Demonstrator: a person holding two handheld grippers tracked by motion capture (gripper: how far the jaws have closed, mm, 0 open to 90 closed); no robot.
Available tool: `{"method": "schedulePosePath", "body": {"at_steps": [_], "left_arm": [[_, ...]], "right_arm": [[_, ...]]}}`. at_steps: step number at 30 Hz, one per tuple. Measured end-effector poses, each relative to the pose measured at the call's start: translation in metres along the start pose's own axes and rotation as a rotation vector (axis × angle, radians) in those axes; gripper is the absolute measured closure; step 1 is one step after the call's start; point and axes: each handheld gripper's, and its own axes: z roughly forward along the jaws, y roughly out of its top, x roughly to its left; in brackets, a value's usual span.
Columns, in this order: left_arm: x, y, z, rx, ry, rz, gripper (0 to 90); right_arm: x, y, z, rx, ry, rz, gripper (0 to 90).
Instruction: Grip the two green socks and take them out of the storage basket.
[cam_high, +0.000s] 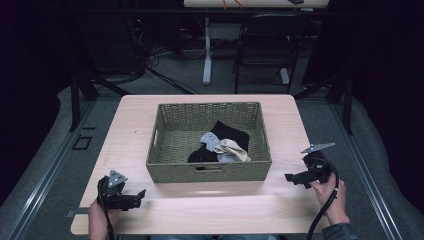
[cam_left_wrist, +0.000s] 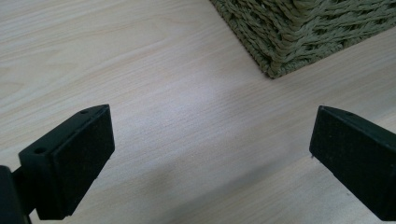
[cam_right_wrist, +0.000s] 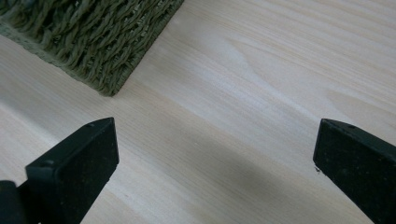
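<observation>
Both tongs, the left gripper (cam_left_wrist: 212, 158) and the right gripper (cam_right_wrist: 217, 168), wait wide open and empty beside the basket (cam_high: 165, 150), so probably next one must reach the clothes (cam_high: 222, 145) inside it.

Laboratory-style recording space: a pale wooden table (cam_high: 125, 150) stands on grey carpet, dark curtains to either side. Beyond the table, tangled cables (cam_high: 150, 55), a folding chair (cam_high: 265, 45) and a second desk's leg (cam_high: 207, 50).
</observation>
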Motion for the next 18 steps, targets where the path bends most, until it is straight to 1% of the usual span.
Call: {"method": "schedulePosePath", "body": {"at_steps": [2,3,7,10,11,14,16,18], "left_arm": [[0.0000,0.0002,0.0002,0.001,-0.002,0.003,0.0],[0.0001,0.0002,0.0000,0.001,0.000,0.003,0.0],[0.0007,-0.0004,-0.0001,0.000,-0.002,-0.005,0.0],[0.0008,-0.0003,0.0001,-0.001,-0.002,-0.002,0.0],[0.0006,-0.0006,-0.0001,-0.001,-0.002,-0.002,0.0],[0.0011,-0.0006,-0.0004,0.000,-0.001,-0.001,0.0],[0.0008,-0.0003,-0.0004,0.000,0.001,-0.003,0.0],[0.0006,-0.0001,0.0003,0.001,0.001,-0.003,0.0]], "right_arm": [[0.0005,0.0003,-0.0004,-0.003,0.006,0.002,0.0],[0.0008,0.0007,-0.0005,-0.002,0.020,0.002,0.0],[0.0025,0.0020,-0.0008,0.003,0.030,-0.004,0.0],[0.0032,0.0031,-0.0009,0.007,0.030,-0.009,0.0],[0.0039,0.0046,-0.0016,0.006,0.043,-0.008,0.0],[0.0047,0.0069,-0.0031,0.008,0.043,-0.018,0.0],[0.0059,0.0083,-0.0045,0.003,0.055,-0.018,0.0],[0.0069,0.0101,-0.0065,0.008,0.055,-0.023,0.0]]}}
